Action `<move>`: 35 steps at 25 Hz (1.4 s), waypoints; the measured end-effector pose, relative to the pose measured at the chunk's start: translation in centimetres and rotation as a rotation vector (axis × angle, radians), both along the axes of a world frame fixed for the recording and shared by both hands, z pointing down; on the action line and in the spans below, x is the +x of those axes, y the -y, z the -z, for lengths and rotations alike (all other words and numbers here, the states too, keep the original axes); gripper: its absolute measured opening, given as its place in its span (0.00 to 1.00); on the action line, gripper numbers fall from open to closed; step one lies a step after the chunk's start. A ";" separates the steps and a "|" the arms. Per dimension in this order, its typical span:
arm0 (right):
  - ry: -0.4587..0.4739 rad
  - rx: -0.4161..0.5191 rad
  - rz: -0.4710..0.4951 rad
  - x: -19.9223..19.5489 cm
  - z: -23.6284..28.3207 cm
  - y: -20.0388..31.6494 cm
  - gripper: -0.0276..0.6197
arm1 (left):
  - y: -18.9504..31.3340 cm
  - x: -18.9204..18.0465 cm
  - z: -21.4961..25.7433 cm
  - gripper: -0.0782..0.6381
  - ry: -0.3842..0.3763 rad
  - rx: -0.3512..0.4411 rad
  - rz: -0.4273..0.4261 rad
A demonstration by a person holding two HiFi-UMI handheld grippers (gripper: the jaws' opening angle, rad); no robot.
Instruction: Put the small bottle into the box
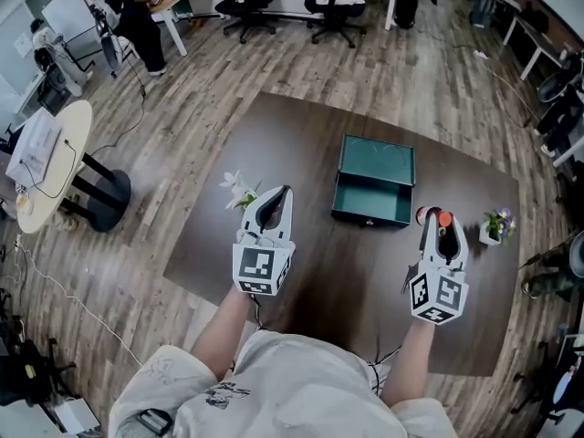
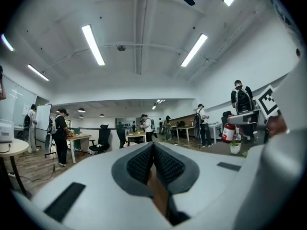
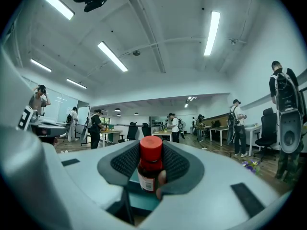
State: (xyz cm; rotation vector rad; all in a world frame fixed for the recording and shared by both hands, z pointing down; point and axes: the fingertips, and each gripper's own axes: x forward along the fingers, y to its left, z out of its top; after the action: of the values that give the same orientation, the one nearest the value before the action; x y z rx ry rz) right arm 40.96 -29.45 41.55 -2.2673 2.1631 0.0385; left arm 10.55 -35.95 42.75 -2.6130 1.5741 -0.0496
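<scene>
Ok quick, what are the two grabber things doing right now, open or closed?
Left gripper: closed, empty.
Right gripper: closed on the small brown red-capped bottle.

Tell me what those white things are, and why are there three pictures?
A person holds two white grabbing tools, one in each hand. The head view comes from a camera on the person's head, looking down. The two gripper views come from cameras riding on the tools. On the brown table sit an open green box, a white flower and a pot of purple flowers. The left gripper has its jaws shut, with nothing in them. The right gripper squeezes a small bottle with a red cap between its jaws.
</scene>
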 end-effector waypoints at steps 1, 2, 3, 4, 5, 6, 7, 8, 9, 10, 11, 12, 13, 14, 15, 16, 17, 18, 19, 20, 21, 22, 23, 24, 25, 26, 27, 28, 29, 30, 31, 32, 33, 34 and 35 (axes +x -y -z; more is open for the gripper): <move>0.000 -0.003 0.003 -0.1 -0.1 0.4 0.26 | 0.3 -0.1 -0.1 0.11 -0.002 -0.002 0.003; 0.001 -0.005 0.005 -0.1 -0.3 0.7 0.26 | 0.7 -0.1 -0.2 0.11 -0.003 -0.004 0.005; 0.000 -0.008 0.004 -0.2 -0.4 1.0 0.26 | 0.9 -0.2 -0.4 0.11 -0.004 -0.006 0.004; -0.003 -0.012 0.003 -0.2 -0.7 1.2 0.26 | 1.1 -0.2 -0.6 0.11 -0.004 -0.009 0.002; -0.009 -0.018 0.002 -0.3 -0.9 1.3 0.26 | 1.2 -0.1 -0.8 0.11 -0.002 -0.013 -0.001; -0.017 -0.026 0.001 -0.3 -1.2 1.3 0.26 | 1.2 0.0 -1.0 0.11 0.000 -0.018 -0.004; -0.024 -0.035 -0.001 -0.3 -1.4 1.3 0.26 | 1.3 0.1 -1.2 0.11 0.001 -0.023 -0.007; -0.027 -0.043 -0.004 -0.1 -1.7 1.3 0.26 | 1.3 0.2 -1.4 0.11 0.001 -0.028 -0.008; -0.026 -0.049 -0.007 0.0 -1.9 1.2 0.26 | 1.3 0.2 -1.6 0.11 0.000 -0.033 -0.008; -0.023 -0.055 -0.009 0.2 -2.1 1.2 0.26 | 1.4 0.2 -1.8 0.11 0.000 -0.038 -0.008; -0.020 -0.059 -0.012 0.3 -2.3 1.1 0.26 | 1.4 0.2 -1.9 0.11 0.000 -0.042 -0.007; -0.018 -0.064 -0.015 0.4 -2.5 1.1 0.26 | 1.5 0.2 -2.1 0.11 0.000 -0.045 -0.006; -0.016 -0.069 -0.017 0.5 -2.7 1.2 0.26 | 1.5 0.2 -2.2 0.11 0.000 -0.048 -0.006; -0.015 -0.073 -0.017 0.6 -2.9 1.3 0.26 | 1.6 0.2 -2.4 0.11 0.001 -0.051 -0.006; -0.014 -0.078 -0.016 0.5 -3.1 1.4 0.26 | 1.6 0.2 -2.6 0.11 0.002 -0.055 -0.006; -0.014 -0.083 -0.013 0.5 -3.3 1.6 0.26 | 1.7 0.1 -2.8 0.11 0.003 -0.059 -0.005; -0.013 -0.088 -0.008 0.3 -3.5 1.8 0.26 | 1.7 0.0 -3.0 0.11 0.004 -0.064 -0.003; -0.013 -0.094 -0.001 0.1 -3.7 2.1 0.26 | 1.7 -0.1 -3.3 0.11 0.005 -0.071 0.000; -0.013 -0.102 0.005 0.0 -4.0 2.4 0.26 | 1.7 -0.1 -3.7 0.11 0.006 -0.080 0.004; -0.014 -0.111 0.012 -0.2 -4.4 2.6 0.26 | 1.8 -0.2 -4.0 0.11 0.007 -0.087 0.007; -0.014 -0.121 0.020 -0.4 -4.8 2.9 0.26 | 1.8 -0.3 -4.4 0.11 0.008 -0.095 0.011; -0.014 -0.131 0.029 -0.8 -5.2 3.3 0.26 | 1.9 -0.5 -4.8 0.11 0.010 -0.103 0.016; -0.012 -0.141 0.039 -1.2 -5.7 3.8 0.26 | 2.0 -0.8 -5.3 0.11 0.011 -0.113 0.021; -0.010 -0.151 0.049 -1.8 -6.2 4.3 0.26 | 2.2 -1.1 -5.8 0.11 0.013 -0.122 0.026; -0.007 -0.162 0.059 -2.3 -6.7 4.8 0.26 | 2.3 -1.3 -6.3 0.11 0.017 -0.133 0.028; -0.005 -0.173 0.069 -2.7 -7.2 5.2 0.26 | 2.3 -1.5 -6.8 0.11 0.024 -0.145 0.029; -0.002 -0.184 0.079 -3.1 -7.7 5.7 0.26 | 2.3 -1.5 -7.3 0.11 0.031 -0.155 0.027; 0.000 -0.194 0.089 -3.5 -8.2 6.2 0.26 | 2.4 -1.6 -7.7 0.11 0.038 -0.163 0.025; 0.003 -0.204 0.100 -4.0 -8.7 6.7 0.26 | 2.4 -1.7 -8.1 0.11 0.039 -0.170 0.026; 0.004 -0.214 0.112 -4.5 -9.3 7.3 0.26 | 2.5 -1.9 -8.5 0.11 0.037 -0.178 0.032; 0.004 -0.224 0.124 -5.0 -9.8 7.8 0.26 | 2.6 -2.1 -9.0 0.11 0.035 -0.188 0.038; 0.005 -0.234 0.135 -5.5 -10.4 8.3 0.26 | 2.7 -2.3 -9.4 0.11 0.034 -0.197 0.044; 0.006 -0.243 0.146 -6.0 -10.9 8.8 0.26 | 2.9 -2.5 -9.9 0.11 0.032 -0.205 0.048; 0.007 -0.252 0.156 -6.4 -11.5 9.3 0.26 | 3.0 -2.6 -10.2 0.11 0.027 -0.212 0.051; 0.010 -0.262 0.163 -6.8 -12.0 9.8 0.26 | 3.2 -2.7 -10.6 0.11 0.021 -0.220 0.053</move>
State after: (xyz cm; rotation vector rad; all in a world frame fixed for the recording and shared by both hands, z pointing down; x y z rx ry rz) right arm 34.20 -39.23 53.57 -2.1927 2.4696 -0.2724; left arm 7.89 -39.11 53.32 -2.7196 1.7209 -0.2675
